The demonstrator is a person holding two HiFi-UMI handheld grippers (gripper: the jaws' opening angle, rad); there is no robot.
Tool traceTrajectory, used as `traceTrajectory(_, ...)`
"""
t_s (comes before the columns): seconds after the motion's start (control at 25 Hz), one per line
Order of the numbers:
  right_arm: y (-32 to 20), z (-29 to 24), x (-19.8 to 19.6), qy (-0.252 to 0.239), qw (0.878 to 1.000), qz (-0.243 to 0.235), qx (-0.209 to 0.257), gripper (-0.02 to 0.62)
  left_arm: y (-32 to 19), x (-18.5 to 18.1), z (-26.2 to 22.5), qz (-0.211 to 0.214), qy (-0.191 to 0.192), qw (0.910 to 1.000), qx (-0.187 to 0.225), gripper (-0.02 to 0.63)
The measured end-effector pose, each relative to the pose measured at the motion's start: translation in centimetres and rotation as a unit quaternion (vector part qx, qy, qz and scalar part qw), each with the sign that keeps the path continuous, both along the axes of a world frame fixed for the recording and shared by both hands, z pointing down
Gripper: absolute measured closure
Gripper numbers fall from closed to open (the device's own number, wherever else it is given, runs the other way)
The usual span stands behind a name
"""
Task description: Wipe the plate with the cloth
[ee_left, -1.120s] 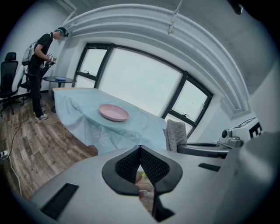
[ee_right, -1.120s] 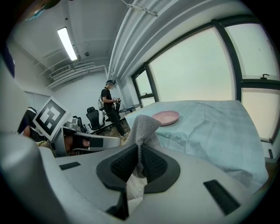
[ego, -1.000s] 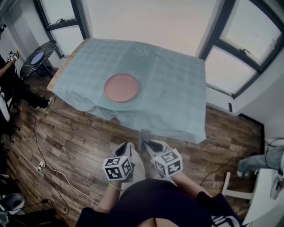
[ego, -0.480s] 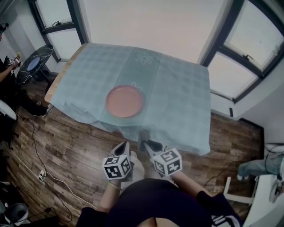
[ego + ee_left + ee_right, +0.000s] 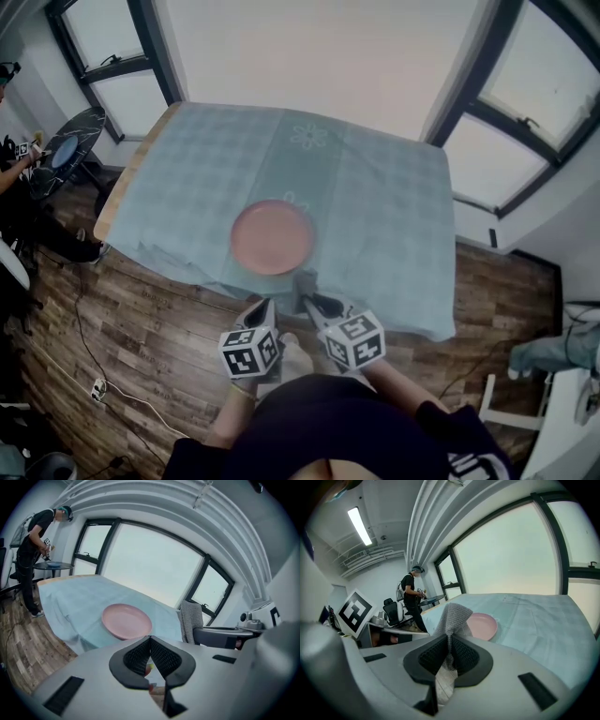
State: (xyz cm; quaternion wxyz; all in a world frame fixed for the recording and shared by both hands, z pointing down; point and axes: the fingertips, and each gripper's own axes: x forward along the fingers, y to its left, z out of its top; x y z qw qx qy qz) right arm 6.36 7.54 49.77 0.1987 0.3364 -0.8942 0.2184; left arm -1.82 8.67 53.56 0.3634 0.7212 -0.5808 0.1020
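Note:
A pink plate lies near the front edge of a table covered in pale blue cloth; the plate also shows in the left gripper view and the plate in the right gripper view. My right gripper is shut on a grey knitted cloth, which stands up between its jaws just short of the plate; the cloth shows beside the left gripper too. My left gripper is shut and holds nothing, a little left of the right one, over the floor before the table.
Wooden floor surrounds the table, with a cable on it at the left. A person stands by a small round table at the far left. Windows line the walls behind. A white chair is at the right.
The view has moved toward the table: the plate has come nearer to both grippers. The grippers keep the same pose close to my body, the right one still holding the cloth.

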Motion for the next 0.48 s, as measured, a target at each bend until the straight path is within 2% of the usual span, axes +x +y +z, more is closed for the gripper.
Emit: traceTrajectory(0.48, -6.8, 0.8, -2.9, 0.016, 1.000, 0.023, 0.001, 0.563, -6.6, -4.0, 1.7, 0.016, -0.007, 0.9997, -0.015, 0.592)
